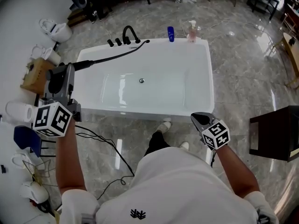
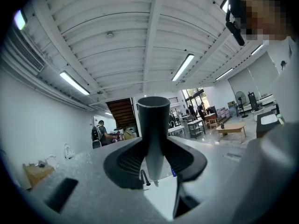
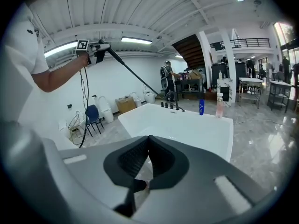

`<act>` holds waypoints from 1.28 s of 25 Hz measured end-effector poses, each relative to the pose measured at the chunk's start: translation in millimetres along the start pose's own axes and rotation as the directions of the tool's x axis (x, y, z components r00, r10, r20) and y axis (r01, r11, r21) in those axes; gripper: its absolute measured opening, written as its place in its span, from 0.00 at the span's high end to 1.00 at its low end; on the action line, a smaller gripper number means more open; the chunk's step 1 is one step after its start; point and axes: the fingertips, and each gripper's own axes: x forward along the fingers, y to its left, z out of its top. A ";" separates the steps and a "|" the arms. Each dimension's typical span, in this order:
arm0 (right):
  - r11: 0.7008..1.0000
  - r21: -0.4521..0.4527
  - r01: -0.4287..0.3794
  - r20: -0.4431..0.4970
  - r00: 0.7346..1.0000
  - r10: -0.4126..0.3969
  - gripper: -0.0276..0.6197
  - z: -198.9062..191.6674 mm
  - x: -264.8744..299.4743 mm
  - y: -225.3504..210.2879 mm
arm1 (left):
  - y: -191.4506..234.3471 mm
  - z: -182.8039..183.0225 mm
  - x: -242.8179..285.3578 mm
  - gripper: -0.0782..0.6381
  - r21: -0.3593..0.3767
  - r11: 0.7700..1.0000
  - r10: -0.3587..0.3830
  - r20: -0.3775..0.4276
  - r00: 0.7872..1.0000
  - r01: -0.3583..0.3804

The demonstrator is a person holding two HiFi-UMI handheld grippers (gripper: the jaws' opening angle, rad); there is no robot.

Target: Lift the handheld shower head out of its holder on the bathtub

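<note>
Black shower head [image 1: 83,65], clamped in the left tool [image 1: 70,71], hangs off the white bathtub's [image 1: 211,85] left end, hose [image 1: 119,54] running to the taps [image 1: 117,42]; right tool [image 1: 198,119] closed, empty.

White short-sleeved shirt [image 1: 177,181] — small dark logo [image 1: 138,213], black trousers [image 1: 156,143], white shoes [image 1: 164,124]

Open bathtub basin [image 1: 159,90]; faucet [image 1: 130,33], bottles [image 1: 171,33] along far rim, shower hose [image 1: 117,55] seemingly across left corner.
</note>
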 end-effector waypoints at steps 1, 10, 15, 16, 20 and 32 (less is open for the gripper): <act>1.000 -0.002 -0.001 0.001 1.000 0.001 0.94 0.1 -1.0 2.2 | 0.8 1.8 -7.3 0.69 0.001 1.000 0.003 0.002 1.000 -0.003; 1.000 -0.016 -0.019 0.007 1.000 0.019 0.94 -0.9 -1.1 19.7 | 17.6 -2.1 -53.7 0.69 -0.006 0.998 0.061 -0.007 0.998 -0.061; 1.000 -0.022 -0.022 0.002 1.000 0.022 0.94 -0.8 -2.1 22.8 | 20.3 -6.8 -59.6 0.69 -0.015 0.997 0.070 -0.013 0.997 -0.070; 1.000 -0.023 -0.020 0.004 1.000 0.020 0.94 0.2 -2.0 22.8 | 20.4 -7.2 -60.1 0.69 -0.016 0.997 0.069 -0.013 0.998 -0.069; 1.000 -0.026 -0.015 0.009 1.000 0.015 0.94 3.8 0.1 21.8 | 22.8 -7.7 -60.7 0.69 -0.018 0.997 0.071 -0.012 0.997 -0.071; 0.999 -0.022 -0.026 0.006 1.000 0.026 0.94 6.9 7.3 22.9 | 23.8 -6.9 -55.2 0.69 -0.017 0.998 0.065 -0.018 0.998 -0.065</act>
